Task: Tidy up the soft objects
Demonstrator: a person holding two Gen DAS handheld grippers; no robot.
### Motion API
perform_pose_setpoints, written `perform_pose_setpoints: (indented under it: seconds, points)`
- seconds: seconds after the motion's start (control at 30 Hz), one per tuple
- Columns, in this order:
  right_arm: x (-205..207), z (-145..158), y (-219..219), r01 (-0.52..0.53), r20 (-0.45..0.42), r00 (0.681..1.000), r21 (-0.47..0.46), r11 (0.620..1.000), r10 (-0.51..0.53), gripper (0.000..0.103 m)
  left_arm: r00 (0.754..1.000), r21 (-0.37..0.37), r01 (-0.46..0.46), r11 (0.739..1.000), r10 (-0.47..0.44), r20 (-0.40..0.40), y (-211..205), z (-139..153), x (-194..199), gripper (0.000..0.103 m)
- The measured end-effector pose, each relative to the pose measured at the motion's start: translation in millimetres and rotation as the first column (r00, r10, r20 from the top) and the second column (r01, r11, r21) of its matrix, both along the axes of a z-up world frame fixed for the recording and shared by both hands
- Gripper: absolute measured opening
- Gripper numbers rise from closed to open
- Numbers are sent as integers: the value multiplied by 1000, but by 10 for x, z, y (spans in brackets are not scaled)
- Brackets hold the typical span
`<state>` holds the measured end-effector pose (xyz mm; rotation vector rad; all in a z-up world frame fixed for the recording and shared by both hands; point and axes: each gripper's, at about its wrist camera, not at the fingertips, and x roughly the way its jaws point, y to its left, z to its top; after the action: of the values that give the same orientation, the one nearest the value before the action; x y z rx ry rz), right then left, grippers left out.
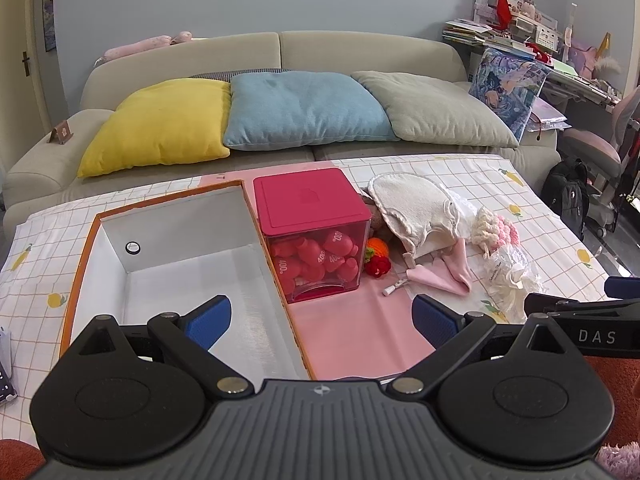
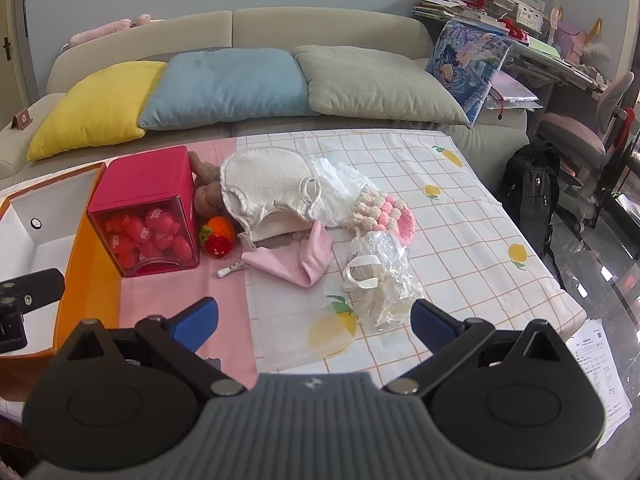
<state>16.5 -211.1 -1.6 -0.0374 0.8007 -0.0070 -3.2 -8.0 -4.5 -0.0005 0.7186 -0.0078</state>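
Looking along the left tongs (image 1: 322, 318), spread wide and grasping nothing, poised above the near end of the open orange-rimmed cardboard box with white lining (image 1: 276, 280). Box interior bare, so sorting apparently not yet begun. Just right of the box, touching its wall: clear plastic cube with a crimson lid (image 1: 308, 200), full of red pieces. Further right of the box, heaped on the checked bench cloth (image 1: 500, 184): cream terry mitt (image 1: 412, 204), orange-and-red crocheted fruit (image 1: 378, 256), folded pink cloth (image 1: 448, 272).

Turning to the right view: right tongs (image 2: 314, 322) likewise released and unladen, hovering over the crinkled clear bag holding a white ribboned bundle (image 2: 380, 280), well right of the box. Beyond it, pink-and-cream crocheted piece (image 2: 384, 210) and brown plush toy (image 2: 206, 196). Everything soft left to move, probably starting with that bag.
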Motion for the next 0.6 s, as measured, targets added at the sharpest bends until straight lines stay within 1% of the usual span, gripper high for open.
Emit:
perform_pose_setpoints:
  seconds: [0.6]
  points:
    - [13,-3,36,-9,1,1000,-7,1000,9,100,1000,-1,0,1000,0,0,-4,-3,0,103]
